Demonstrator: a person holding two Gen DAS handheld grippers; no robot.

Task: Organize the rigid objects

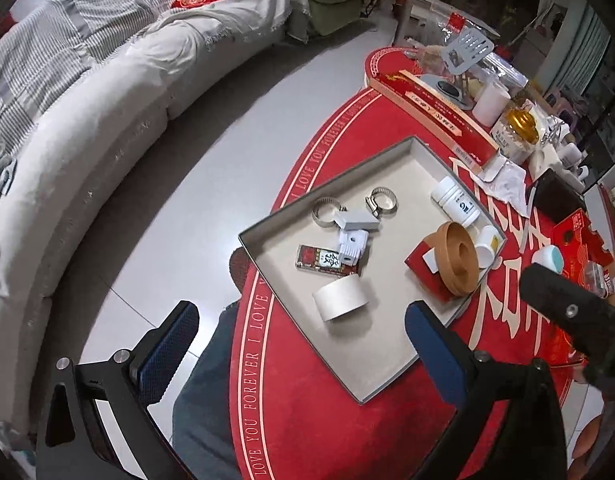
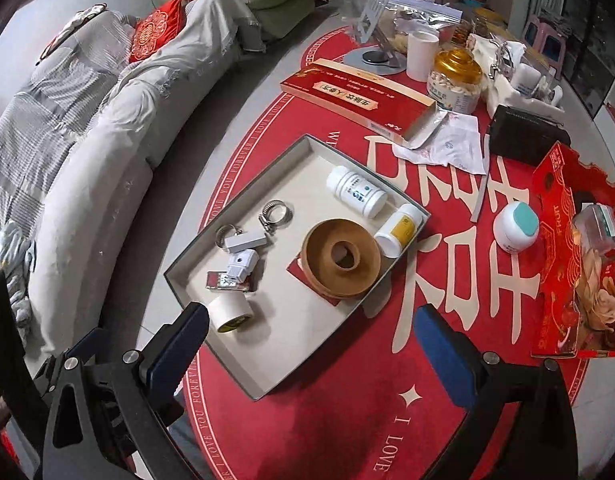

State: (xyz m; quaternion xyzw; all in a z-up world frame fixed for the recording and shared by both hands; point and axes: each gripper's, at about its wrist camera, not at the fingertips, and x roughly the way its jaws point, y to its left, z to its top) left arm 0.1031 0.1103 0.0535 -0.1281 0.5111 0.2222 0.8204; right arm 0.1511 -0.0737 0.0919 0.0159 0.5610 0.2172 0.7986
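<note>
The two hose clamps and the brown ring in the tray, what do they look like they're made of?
Hose clamps: bare metal, probably steel; shiny silvery bands with a screw housing. Brown ring: looks like wood or cork, possibly matte plastic; even tan colour, dull surface, no glare. It sits partly on a red card.
</note>
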